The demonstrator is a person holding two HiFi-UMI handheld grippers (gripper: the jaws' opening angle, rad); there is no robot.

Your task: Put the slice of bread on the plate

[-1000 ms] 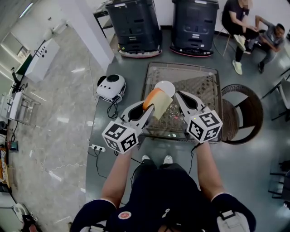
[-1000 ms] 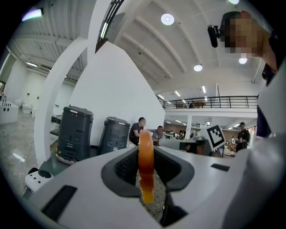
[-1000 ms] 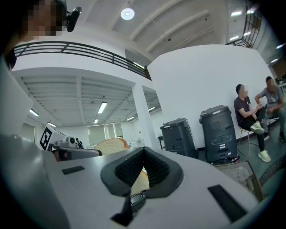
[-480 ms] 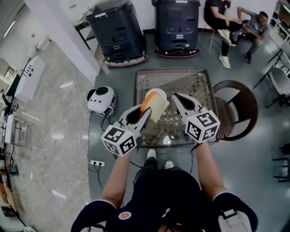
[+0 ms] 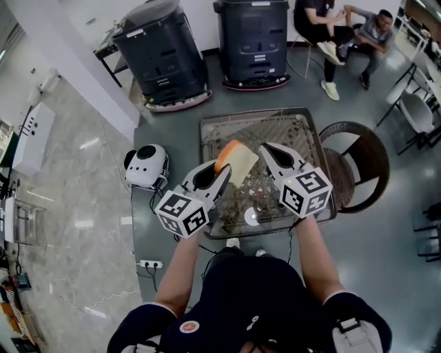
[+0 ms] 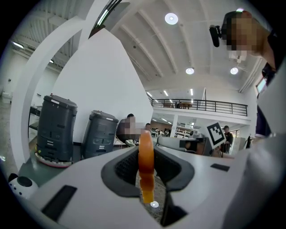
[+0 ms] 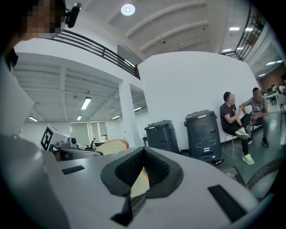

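Left gripper [image 5: 222,174]: my fingers [image 6: 127,164] are clamped on the slice of bread [image 5: 238,160], one pad on each face, crust edge toward the camera.
Right gripper [image 5: 267,150]: pinched together with nothing in it, tips just beside the bread's right side.
Bread spot: sticking out past my left fingertips, up over the table.
Surface: glass-topped table [image 5: 306,134] with a woven pattern under the glass, right below both sets of fingers.
Room: grey floor [image 5: 372,241], paler glossy tiles off to the left, white wall way past the fingertips.
Count: one slice, one table, two dark machines [image 5: 162,55] well beyond my fingertips, two seated people [image 5: 318,21], one wicker chair [image 5: 362,165] right of my right fingers, one white round gadget [image 5: 146,165] left of my left ones.
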